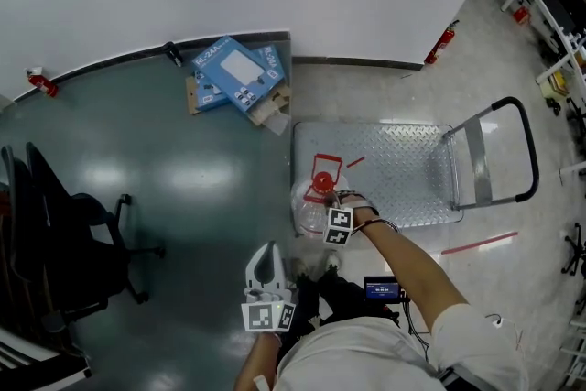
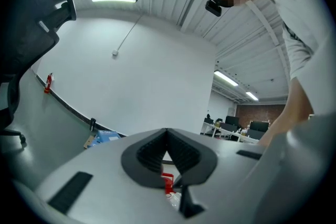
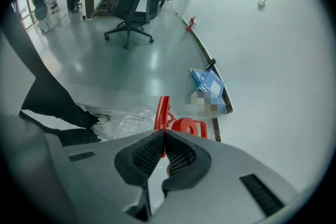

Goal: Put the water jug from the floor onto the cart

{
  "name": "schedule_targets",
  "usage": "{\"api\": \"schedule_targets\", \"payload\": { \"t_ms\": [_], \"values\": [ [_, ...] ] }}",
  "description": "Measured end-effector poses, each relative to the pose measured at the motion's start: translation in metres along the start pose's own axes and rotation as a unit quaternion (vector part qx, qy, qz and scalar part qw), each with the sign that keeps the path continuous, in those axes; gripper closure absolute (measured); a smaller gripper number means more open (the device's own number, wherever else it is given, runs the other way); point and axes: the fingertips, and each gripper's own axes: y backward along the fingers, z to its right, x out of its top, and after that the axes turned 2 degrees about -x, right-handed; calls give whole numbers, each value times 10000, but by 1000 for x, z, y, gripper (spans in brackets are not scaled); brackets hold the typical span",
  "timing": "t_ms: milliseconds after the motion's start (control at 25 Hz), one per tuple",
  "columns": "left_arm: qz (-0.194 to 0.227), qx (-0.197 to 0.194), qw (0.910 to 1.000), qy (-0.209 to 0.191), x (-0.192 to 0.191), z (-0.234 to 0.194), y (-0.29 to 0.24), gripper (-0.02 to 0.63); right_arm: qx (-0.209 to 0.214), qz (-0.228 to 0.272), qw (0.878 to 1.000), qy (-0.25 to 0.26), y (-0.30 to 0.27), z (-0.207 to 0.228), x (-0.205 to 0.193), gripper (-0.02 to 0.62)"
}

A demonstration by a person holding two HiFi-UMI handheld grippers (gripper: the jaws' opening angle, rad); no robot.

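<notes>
The water jug (image 1: 309, 204) is clear plastic with a red cap and a red handle (image 1: 325, 169). In the head view it is at the left edge of the metal cart (image 1: 403, 165); whether it rests on anything cannot be told. My right gripper (image 1: 331, 201) points steeply down and is shut on the red handle (image 3: 163, 106), with the clear body (image 3: 131, 122) below its jaws. My left gripper (image 1: 265, 252) hangs to the jug's left, over the green floor. Its jaws (image 2: 167, 135) are shut with nothing between them.
The cart's push handle (image 1: 526, 151) stands at its right end. Blue cardboard boxes (image 1: 233, 73) lie against the white wall behind. A black office chair (image 1: 78, 233) stands on the left. My legs and shoes (image 1: 320, 284) are just behind the jug.
</notes>
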Motion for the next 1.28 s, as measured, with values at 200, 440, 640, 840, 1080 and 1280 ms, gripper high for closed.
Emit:
{"api": "schedule_targets", "payload": {
  "t_ms": [200, 440, 640, 840, 1080, 1280],
  "values": [
    [25, -11, 10000, 14, 3, -5, -2, 603, -62, 2, 9999, 129, 1, -12, 7, 578],
    [-22, -91, 10000, 17, 0, -5, 1, 603, -8, -28, 9996, 278, 4, -57, -4, 578],
    [-39, -88, 10000, 9, -1, -7, 2, 603, -56, -8, 9990, 436, 9, -88, -9, 578],
    [-34, -87, 9999, 48, -4, -8, 5, 601, -21, -47, 9984, 565, 10, -111, -14, 578],
    [-35, -77, 10000, 42, -6, -5, 12, 603, -24, -109, 9977, 672, 8, -130, -17, 577],
    [-61, -59, 10000, 42, -8, -6, 21, 603, -273, -152, 9971, 693, 9, -128, -18, 577]
  ]
}}
